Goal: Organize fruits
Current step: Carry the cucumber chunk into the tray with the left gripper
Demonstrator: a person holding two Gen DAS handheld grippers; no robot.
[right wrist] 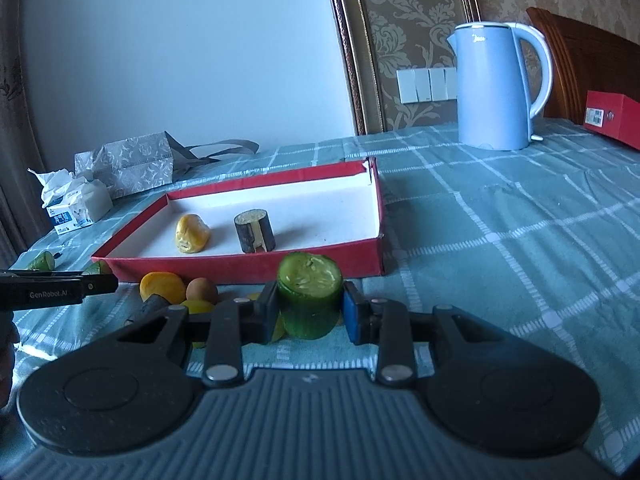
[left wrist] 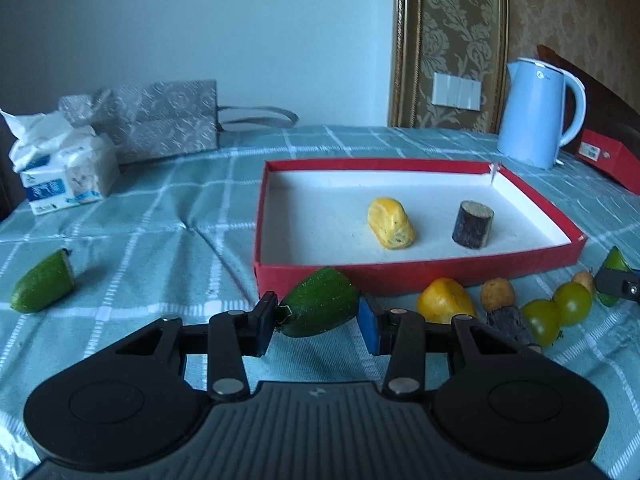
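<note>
Both my grippers clamp green cucumber pieces.
Left gripper [left wrist: 318, 322] grips a tapered cucumber end [left wrist: 320, 307]; right gripper [right wrist: 310, 314] grips a cucumber chunk [right wrist: 310, 300], hiding fruit behind.

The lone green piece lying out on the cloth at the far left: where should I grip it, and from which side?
Grip the green piece across its thick middle, coming down from above with the jaws straddling its long axis. It lies tilted on the checked tablecloth, tapering to a rounded tip at lower left and cut flat at upper right, so the ends would probably slip.

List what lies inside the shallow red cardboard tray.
Inside the red tray lie a yellow fruit piece and a dark cylindrical chunk, apart. The near wall hides a floor strip.
</note>
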